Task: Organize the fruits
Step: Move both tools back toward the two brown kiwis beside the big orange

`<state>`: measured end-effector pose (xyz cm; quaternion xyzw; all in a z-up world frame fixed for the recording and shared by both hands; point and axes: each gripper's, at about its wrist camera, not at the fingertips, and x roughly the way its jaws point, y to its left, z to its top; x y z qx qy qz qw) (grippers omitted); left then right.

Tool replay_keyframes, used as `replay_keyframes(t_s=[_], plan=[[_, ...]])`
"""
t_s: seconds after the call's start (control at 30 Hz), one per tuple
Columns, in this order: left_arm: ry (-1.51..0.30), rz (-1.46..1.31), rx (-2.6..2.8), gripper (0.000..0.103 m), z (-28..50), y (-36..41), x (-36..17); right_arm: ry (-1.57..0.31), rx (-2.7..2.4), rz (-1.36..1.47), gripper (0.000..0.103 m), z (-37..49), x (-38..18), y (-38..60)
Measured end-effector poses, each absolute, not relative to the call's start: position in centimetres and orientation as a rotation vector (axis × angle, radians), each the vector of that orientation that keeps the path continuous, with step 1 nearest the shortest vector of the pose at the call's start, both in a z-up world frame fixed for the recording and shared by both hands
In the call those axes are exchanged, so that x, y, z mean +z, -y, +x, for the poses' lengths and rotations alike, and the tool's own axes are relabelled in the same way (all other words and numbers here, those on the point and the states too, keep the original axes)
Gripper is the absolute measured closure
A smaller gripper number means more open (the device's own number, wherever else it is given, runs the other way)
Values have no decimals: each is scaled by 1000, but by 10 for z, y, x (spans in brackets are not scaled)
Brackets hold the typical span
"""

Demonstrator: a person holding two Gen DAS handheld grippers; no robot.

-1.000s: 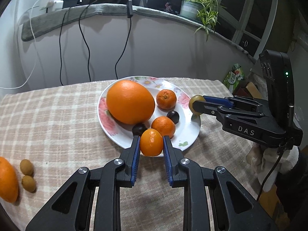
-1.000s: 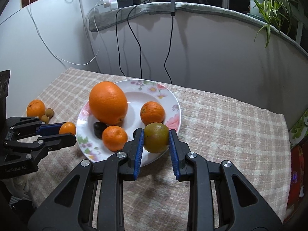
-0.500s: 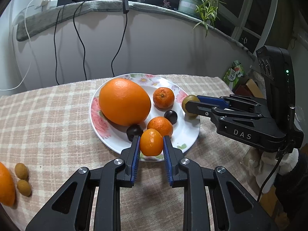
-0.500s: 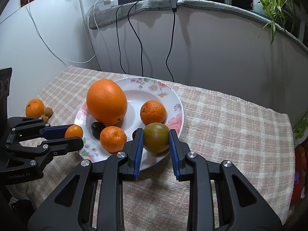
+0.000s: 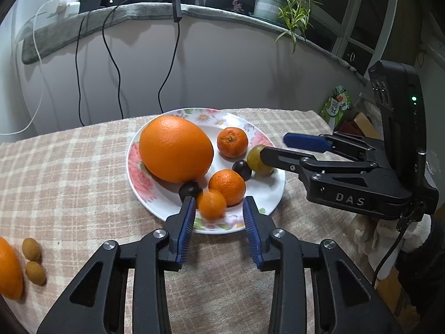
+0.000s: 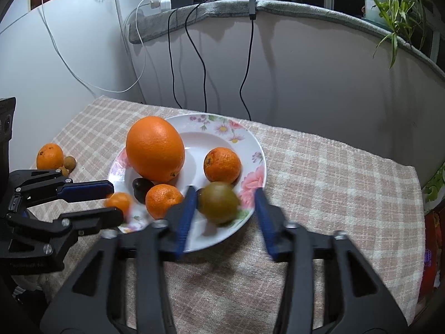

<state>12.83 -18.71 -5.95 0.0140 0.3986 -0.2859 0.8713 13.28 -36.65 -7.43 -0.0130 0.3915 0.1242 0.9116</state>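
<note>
My left gripper (image 5: 218, 217) stands with its blue pads spread apart over the near rim of the floral plate (image 5: 274, 200), and the small mandarin (image 5: 212, 204) sits blurred between them, touching neither pad that I can see. My right gripper (image 6: 222, 217) is likewise spread wide at the plate's near edge, with the greenish-brown fruit (image 6: 219, 206) loose between its fingers, also blurred; I cannot tell whether either fruit already rests on the plate.

Just beyond the small mandarin on the plate lies a mid-sized mandarin (image 5: 227, 187), with a dark plum (image 5: 190, 190) beside it and a second dark plum (image 5: 242, 169) further in. The big orange (image 5: 175, 148) fills the plate's left half, and another mandarin (image 5: 232, 142) sits toward the plate's far side.

Off the plate to its left, on the checked tablecloth (image 5: 69, 172), lie two small brown fruits (image 5: 31, 248) next to an orange (image 5: 9, 268) cut off by the frame edge.

Behind the plate rises a pale wall with dark cables (image 5: 111, 55) hanging down, and a potted spider plant (image 5: 274, 2) stands on the ledge above.
</note>
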Motion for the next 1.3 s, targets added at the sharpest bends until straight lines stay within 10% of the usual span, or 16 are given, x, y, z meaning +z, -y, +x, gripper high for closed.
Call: replay_keyframes(t_s=[0.4,1.3], plan=[[-831,16,-584,44,123,181,-60,-768,221,-16,19,127,-64,369],[-788,-12,-496,34,104,132,-46,-760,274,-29,11,120,-49,336]])
